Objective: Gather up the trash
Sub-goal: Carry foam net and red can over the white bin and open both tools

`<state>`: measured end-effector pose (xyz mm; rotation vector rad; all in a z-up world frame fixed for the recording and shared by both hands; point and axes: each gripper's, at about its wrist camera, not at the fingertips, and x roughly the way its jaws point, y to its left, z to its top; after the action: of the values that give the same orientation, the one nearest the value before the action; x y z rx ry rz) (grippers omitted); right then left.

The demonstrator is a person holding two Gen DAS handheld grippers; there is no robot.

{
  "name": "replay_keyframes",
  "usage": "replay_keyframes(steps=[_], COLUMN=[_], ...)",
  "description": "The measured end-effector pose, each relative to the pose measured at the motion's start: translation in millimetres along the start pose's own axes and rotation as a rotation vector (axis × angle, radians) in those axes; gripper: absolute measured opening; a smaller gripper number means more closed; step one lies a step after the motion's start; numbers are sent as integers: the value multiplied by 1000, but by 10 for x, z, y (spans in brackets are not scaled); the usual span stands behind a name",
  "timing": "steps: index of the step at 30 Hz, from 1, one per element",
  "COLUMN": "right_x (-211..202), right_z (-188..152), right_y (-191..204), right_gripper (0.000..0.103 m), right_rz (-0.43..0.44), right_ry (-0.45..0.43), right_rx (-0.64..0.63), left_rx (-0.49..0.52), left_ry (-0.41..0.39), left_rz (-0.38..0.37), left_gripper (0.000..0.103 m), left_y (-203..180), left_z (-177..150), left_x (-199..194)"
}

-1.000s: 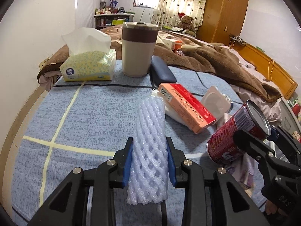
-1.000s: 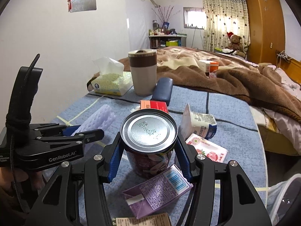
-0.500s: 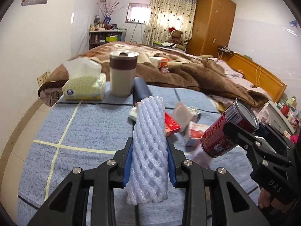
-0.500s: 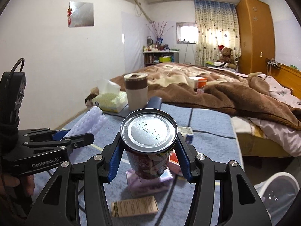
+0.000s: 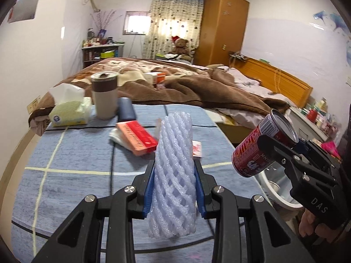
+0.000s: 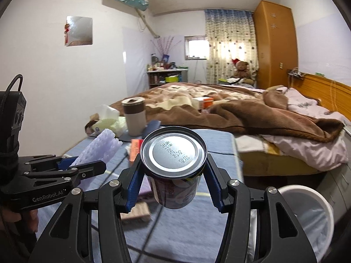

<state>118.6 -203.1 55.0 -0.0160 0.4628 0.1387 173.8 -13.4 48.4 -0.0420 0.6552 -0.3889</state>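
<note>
Blue checked cloth [image 5: 72,153] under scattered boxes, brown-blanketed bed [image 5: 179,83] behind.

"GenRobot.AI" on left tool [image 6: 88,164]; "DAS" on right tool [image 5: 283,151].

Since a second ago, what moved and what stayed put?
Both grippers lifted up and pulled back from the table, carrying their catch along. The white bin has come into view at the lower right. Nothing was grabbed or dropped: the left gripper still squeezes the foam net, and the right gripper still holds the can. The cup, tissues and red box stayed put.
</note>
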Motion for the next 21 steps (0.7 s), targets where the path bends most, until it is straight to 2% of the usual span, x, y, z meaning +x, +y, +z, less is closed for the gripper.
replay_keyframes(steps=[13, 21], right_x=[-361, -514], right_z=[-174, -286], right_y=[-581, -899], right_gripper=[54, 55], right_rz=[-168, -248], right_ry=[-12, 9], right_rx=[73, 99], left_rx=[92, 146], left_ry=[15, 63], left_rz=[-127, -210], left_gripper=[34, 34], left_y=[-802, -1352], left_z=[-60, -117], left_x=[158, 365])
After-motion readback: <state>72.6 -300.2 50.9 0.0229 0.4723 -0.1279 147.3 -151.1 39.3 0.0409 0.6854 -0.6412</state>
